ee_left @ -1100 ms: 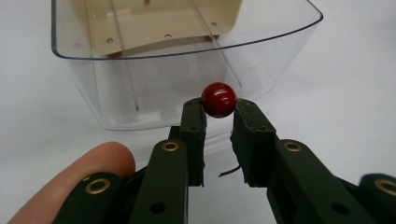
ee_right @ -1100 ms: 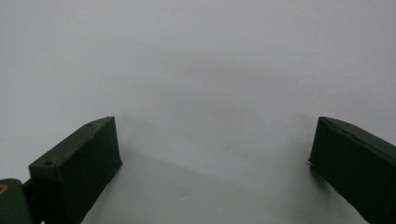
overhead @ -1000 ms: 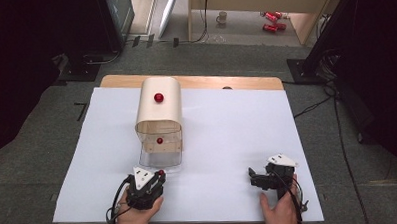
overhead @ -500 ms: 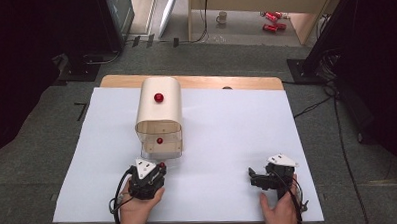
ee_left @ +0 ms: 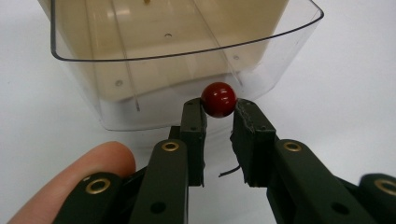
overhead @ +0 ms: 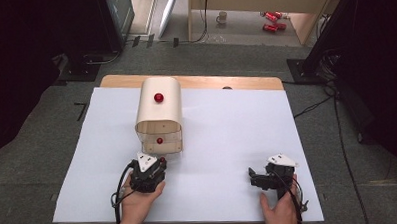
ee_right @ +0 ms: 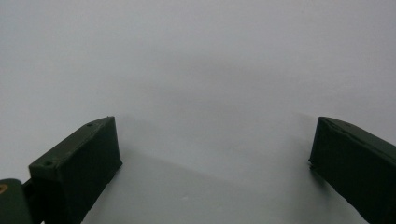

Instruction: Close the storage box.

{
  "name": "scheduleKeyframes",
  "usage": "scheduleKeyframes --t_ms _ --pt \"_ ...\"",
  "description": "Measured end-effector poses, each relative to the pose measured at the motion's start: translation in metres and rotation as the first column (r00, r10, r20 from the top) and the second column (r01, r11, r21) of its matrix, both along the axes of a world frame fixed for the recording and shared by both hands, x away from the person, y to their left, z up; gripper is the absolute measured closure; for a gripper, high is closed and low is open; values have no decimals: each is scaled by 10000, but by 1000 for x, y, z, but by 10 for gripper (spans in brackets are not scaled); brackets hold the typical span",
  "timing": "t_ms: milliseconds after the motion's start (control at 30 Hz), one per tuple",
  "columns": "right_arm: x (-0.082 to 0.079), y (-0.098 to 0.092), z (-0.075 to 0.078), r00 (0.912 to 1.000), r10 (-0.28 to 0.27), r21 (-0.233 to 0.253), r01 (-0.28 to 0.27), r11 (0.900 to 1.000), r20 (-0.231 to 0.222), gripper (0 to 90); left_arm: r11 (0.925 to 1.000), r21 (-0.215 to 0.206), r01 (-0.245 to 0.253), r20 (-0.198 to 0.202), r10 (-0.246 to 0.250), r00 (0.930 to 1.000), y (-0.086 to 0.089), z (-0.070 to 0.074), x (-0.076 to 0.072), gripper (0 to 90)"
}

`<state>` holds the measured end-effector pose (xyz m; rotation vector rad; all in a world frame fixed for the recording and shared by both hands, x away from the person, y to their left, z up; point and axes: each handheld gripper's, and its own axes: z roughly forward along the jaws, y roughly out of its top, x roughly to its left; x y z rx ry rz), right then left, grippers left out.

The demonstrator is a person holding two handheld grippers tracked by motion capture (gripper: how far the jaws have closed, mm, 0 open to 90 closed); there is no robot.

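**Left gripper pinches the red knob of a clear drawer**

The left gripper is clenched on a small glossy red ball knob, its two black jaws pressing the ball from either side at their very tips. The knob sits on the curved front wall of a clear plastic drawer, which stands slightly out from a cream-coloured wooden box with a rounded top. In the high view the left gripper lies just in front of the box's open lower end, with the person's left hand wrapped behind it. A fingertip shows at the lower left of the left gripper view.

A second red ball knob sits on the rounded top of the box, well apart from the gripper.

The right gripper rests on the white sheet covering the table, well to the right of the box and near the front edge. Its jaws are spread wide with nothing between them; the right gripper view shows bare white surface between the two black tips. The person's right hand holds it from behind.
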<state>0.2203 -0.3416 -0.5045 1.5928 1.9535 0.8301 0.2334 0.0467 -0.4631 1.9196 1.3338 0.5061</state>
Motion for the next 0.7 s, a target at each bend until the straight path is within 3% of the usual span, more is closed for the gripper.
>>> scheduleKeyframes --t_ms 700 --pt "0 0 0 10000 0 -1 0 10000 -1 15 9999 -81 -87 -27 86 10000 -2 0 15 752"
